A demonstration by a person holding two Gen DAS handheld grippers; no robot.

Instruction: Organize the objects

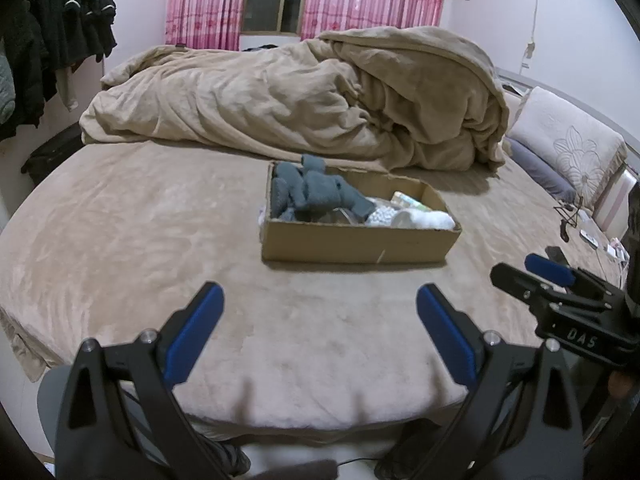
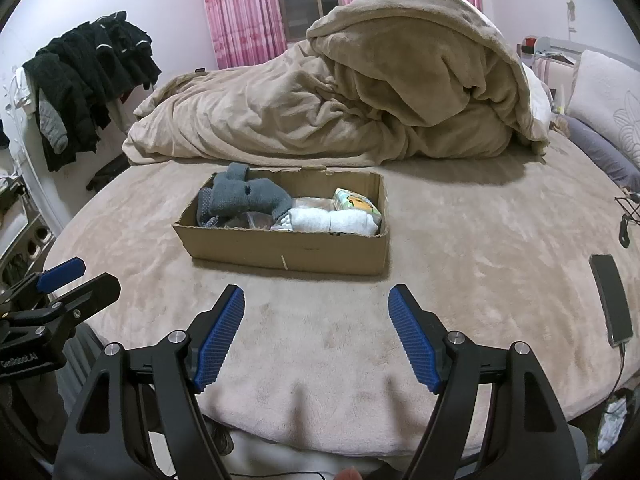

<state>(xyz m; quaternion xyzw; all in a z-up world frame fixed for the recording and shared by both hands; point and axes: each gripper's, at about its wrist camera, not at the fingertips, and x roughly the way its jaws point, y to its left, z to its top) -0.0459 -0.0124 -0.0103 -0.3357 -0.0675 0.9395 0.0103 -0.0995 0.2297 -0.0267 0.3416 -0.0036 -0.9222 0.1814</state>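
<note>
- Grippers first: the left gripper [image 1: 320,336] was spread wide with nothing between its blue pads, hovering over the near edge of the bed [image 1: 120,240]. The right gripper [image 2: 316,336] was the same, released and empty, just beside it.
- Writing-wise, "DAS" was readable on the right gripper's body in the left wrist view, and something like "GenRobot.AI" on the left one's body in the right wrist view, partly cut off.
- Past them sat the cardboard box [image 2: 280,252], mid-bed, open top, well apart from both claws.
- Inside, grey socks [image 2: 244,200] were heaped at the left end, with white rolled socks [image 2: 336,222] and a small printed tissue pack [image 2: 356,202] at the right. The print was too small to read. Some clear plastic stuff lay in between.
- Progress guess: looked mostly done, since nothing loose lay on the blanket near the box. Maybe the grey heap still wanted tidying.
- A phone [image 2: 612,300] on a cable lay off to the right, apart from the box.
- Further back, a rumpled tan duvet [image 2: 360,100], then pink curtains [image 2: 240,8].
</note>
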